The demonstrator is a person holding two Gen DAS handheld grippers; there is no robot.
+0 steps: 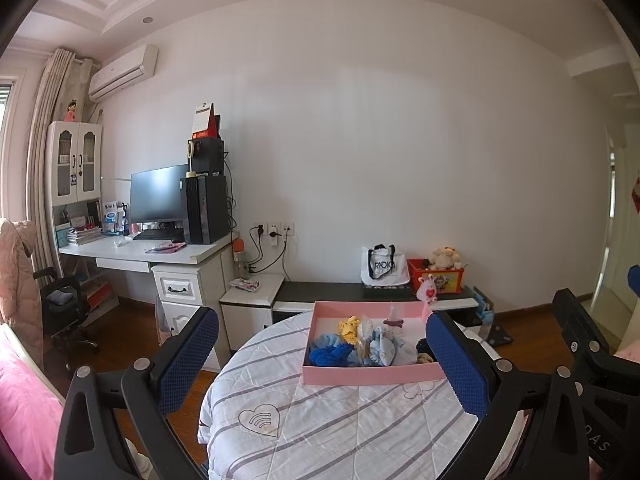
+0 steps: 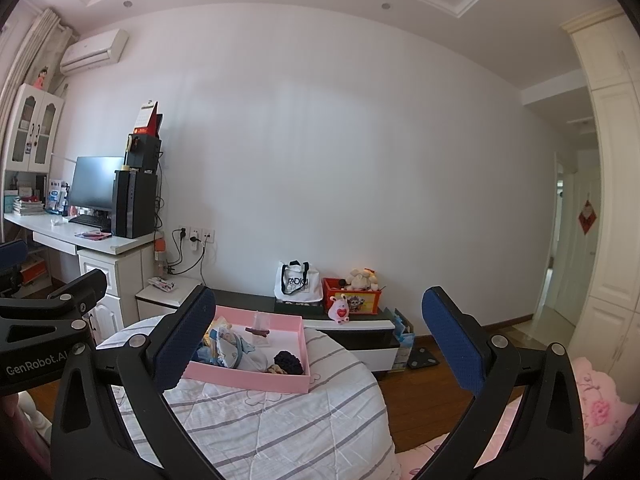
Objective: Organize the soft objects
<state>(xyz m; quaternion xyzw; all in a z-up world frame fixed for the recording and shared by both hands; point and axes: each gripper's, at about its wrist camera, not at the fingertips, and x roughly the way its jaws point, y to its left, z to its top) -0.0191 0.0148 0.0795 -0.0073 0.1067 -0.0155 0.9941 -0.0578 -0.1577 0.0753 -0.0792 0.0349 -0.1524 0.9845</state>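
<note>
A pink box rests on a round table covered by a striped white quilt. Inside lie soft items: a yellow piece, a dark blue knit piece, light blue baby cloth, and a dark knit item. My left gripper is open in front of the box, its blue pads wide apart with nothing between them. My right gripper is open too, to the right of the left one, its left pad overlapping the box's near left corner in view.
A white desk with monitor and computer tower stands at the left, an office chair before it. A low dark bench by the wall carries a white tote bag and a red toy box. Pink bedding lies right.
</note>
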